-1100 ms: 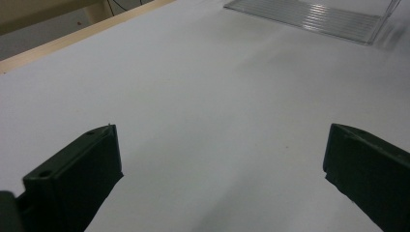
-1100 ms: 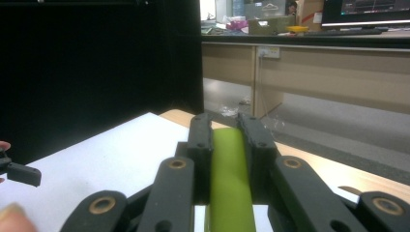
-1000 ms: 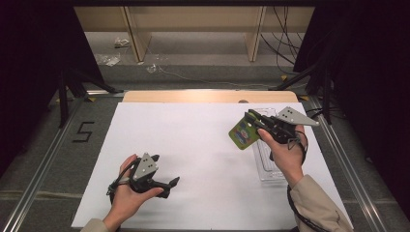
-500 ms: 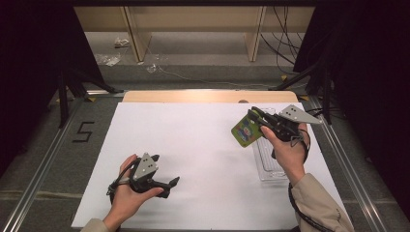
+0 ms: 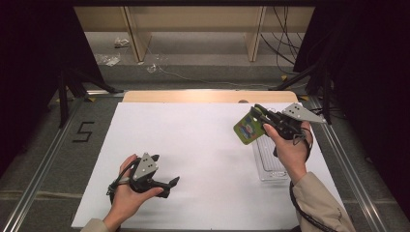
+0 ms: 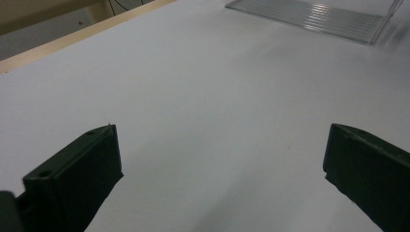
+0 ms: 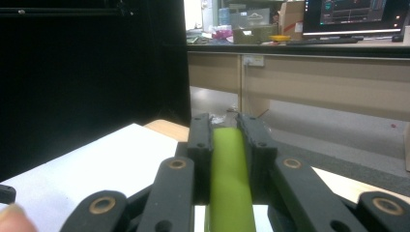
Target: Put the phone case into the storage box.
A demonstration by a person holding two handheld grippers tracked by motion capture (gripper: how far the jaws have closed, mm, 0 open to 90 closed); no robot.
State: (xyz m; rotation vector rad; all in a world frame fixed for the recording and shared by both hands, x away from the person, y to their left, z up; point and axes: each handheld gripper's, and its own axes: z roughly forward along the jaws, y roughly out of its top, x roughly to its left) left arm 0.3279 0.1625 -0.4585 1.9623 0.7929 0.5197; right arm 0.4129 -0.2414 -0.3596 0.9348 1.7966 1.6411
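Right tool [image 5: 259, 121], clamped on the green packet [image 5: 248, 128], has lifted it slightly higher above the bench [image 5: 193, 145] beside the clear tray [image 5: 269, 159], so placing seems next, while left tool [image 5: 167, 186] rests open.

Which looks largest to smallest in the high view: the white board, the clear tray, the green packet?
1. white board, by far the largest.
2. clear tray, long and narrow, partly hidden by the right hand.
3. green packet, smallest, though it is held above the table in the right gripper, so nearer the camera.
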